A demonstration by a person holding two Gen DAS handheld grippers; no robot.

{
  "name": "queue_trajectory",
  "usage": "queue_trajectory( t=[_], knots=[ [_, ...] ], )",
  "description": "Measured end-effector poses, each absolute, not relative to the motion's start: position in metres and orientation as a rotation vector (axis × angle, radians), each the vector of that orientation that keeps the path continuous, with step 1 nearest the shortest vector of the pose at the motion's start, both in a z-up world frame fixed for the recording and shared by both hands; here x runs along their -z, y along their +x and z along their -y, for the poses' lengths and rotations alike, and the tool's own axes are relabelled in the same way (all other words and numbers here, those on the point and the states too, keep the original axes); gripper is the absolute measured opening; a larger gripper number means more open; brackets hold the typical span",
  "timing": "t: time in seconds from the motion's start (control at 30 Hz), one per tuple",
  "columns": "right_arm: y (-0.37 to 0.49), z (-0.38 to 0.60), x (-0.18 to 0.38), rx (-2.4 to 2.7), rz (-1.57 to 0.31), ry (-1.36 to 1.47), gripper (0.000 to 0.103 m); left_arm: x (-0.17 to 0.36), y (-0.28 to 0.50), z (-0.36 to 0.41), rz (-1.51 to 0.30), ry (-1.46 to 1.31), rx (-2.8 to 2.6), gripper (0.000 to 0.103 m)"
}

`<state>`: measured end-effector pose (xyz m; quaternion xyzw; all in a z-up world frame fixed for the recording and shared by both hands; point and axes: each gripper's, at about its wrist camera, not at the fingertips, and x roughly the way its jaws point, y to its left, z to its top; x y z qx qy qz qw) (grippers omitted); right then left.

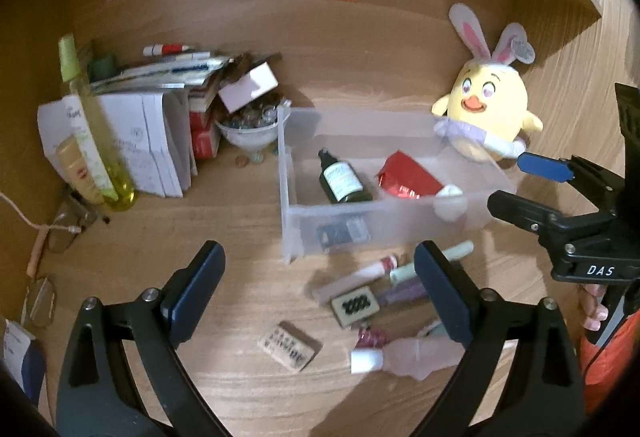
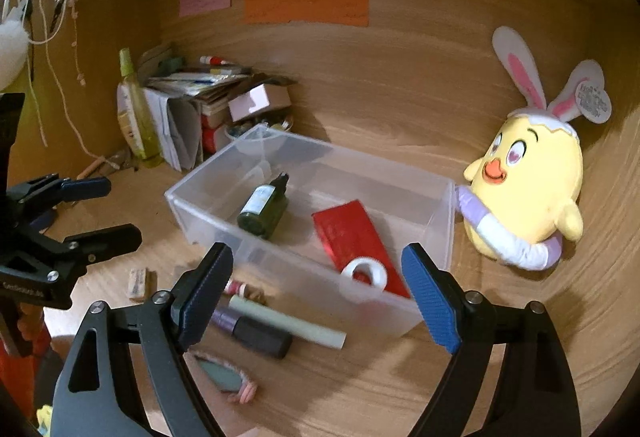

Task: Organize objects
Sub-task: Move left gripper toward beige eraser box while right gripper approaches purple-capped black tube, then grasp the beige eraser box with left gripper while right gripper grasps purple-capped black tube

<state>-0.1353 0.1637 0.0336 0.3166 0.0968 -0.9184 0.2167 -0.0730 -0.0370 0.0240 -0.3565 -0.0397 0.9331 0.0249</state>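
The clear plastic bin [image 2: 436, 221] near the worktop's back edge holds a dark green bottle [image 2: 262, 209], red packet [image 2: 352, 237] and white tape roll [image 2: 366, 273]. Tubes [image 2: 288, 321] and stamps [image 1: 289, 347] remain outside. Left tongs [image 1: 320, 293] and right tongs [image 2: 316, 293] gape wide, empty.

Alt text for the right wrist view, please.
Open right gripper hovers over a clear plastic bin holding a green bottle, red packet and tape roll. A yellow chick plush sits beside it.
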Motion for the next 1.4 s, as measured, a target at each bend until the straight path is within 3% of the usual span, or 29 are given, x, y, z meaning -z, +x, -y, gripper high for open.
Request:
queue_trajectory(
  t=[0.8, 0.87, 1.0, 1.1, 1.17, 1.3, 1.4],
  knots=[
    [-0.131, -0.131, 0.051, 2.33, -0.442, 1.08, 0.081, 0.056, -0.052, 0.069, 0.143, -1.429, -2.763, 0.096],
    [-0.136, -0.131, 0.055, 2.321, -0.446, 1.107, 0.072, 0.059, -0.054, 0.066, 0.132, -1.444, -2.756, 0.096],
    [-0.135, -0.129, 0.056, 2.323, -0.464, 1.101, 0.062, 0.057, -0.054, 0.064, 0.114, -1.433, -2.756, 0.095],
    [-0.134, -0.127, 0.055, 2.323, -0.482, 1.09, 0.052, 0.058, -0.058, 0.063, 0.124, -1.452, -2.732, 0.081],
    [-0.133, -0.126, 0.055, 2.323, -0.494, 1.086, 0.045, 0.057, -0.059, 0.063, 0.123, -1.45, -2.735, 0.077],
    [-0.132, -0.127, 0.055, 2.321, -0.495, 1.085, 0.045, 0.056, -0.061, 0.059, 0.114, -1.435, -2.745, 0.066],
    [-0.13, -0.128, 0.055, 2.319, -0.503, 1.078, 0.045, 0.055, -0.06, 0.056, 0.109, -1.413, -2.733, 0.047]
  ],
)
